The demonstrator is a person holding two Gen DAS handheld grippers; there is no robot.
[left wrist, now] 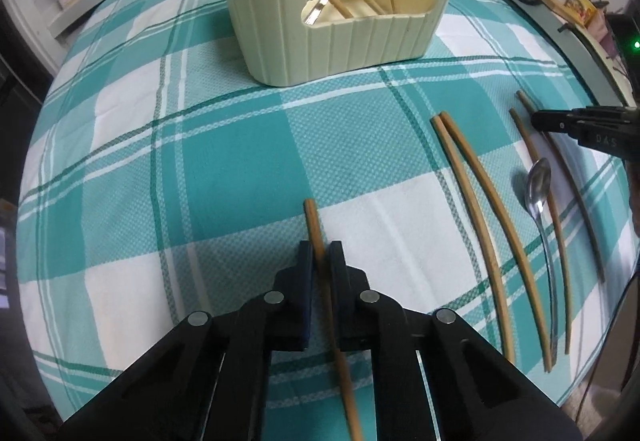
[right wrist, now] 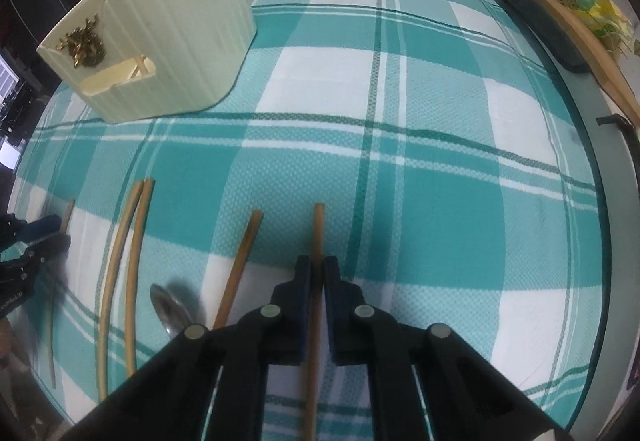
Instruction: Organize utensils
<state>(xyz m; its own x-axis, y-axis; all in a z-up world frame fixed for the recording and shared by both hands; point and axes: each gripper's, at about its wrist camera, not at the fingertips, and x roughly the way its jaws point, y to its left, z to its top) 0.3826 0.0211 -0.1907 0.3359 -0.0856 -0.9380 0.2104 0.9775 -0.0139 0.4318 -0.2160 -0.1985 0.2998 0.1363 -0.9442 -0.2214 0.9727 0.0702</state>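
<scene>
Chopsticks (left wrist: 476,209) lie on teal checked tablecloth (left wrist: 224,161).

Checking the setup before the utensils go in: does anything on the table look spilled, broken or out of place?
Nothing stands out. The cream holder stands upright on the cloth, and the loose chopsticks and spoon lie in a tidy row. Each gripper is closed on a single chopstick.
</scene>
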